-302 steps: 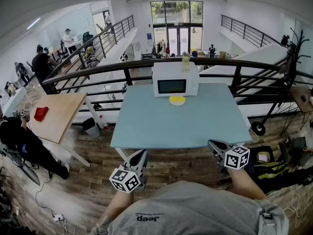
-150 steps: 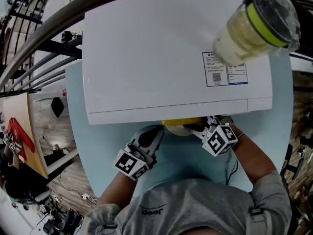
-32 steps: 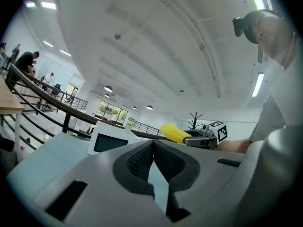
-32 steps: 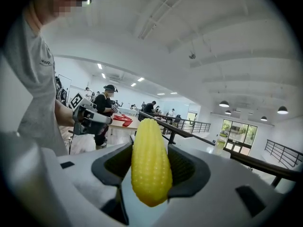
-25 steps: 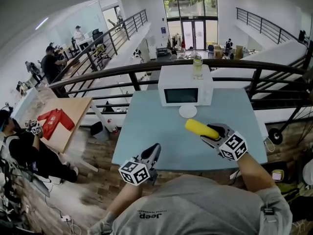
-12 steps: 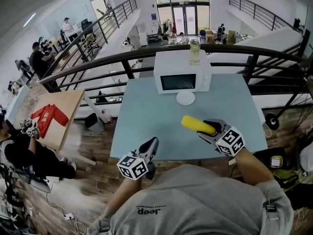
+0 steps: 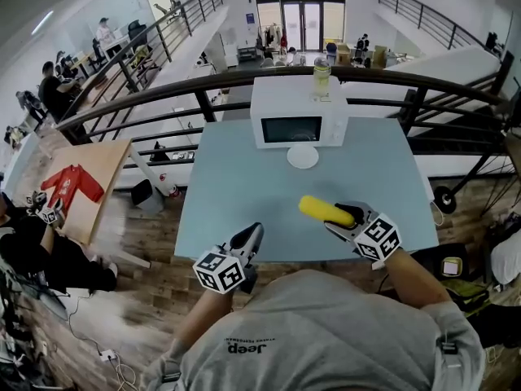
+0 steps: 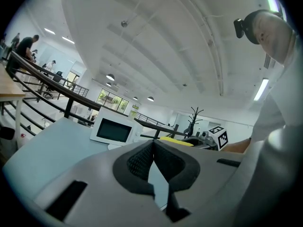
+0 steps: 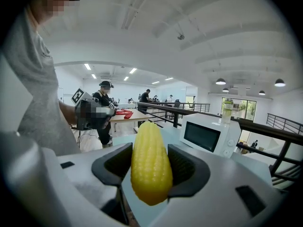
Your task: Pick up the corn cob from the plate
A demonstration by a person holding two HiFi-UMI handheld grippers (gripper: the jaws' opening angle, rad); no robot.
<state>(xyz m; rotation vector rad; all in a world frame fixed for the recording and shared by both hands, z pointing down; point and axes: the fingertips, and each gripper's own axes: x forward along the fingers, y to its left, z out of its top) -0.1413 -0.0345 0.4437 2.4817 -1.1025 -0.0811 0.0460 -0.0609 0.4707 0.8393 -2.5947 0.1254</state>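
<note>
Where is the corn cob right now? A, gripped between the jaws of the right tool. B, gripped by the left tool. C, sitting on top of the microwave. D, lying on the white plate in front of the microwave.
A: the right gripper view shows the right tool with its jaws closed on the corn cob, and in the head view the plate is bare.

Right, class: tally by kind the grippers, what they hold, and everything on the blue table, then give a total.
Grippers: 2, the left gripper and the right gripper
Corn cob: 1
Microwave: 1
Jar: 1
Plate: 1
Total: 6
</note>
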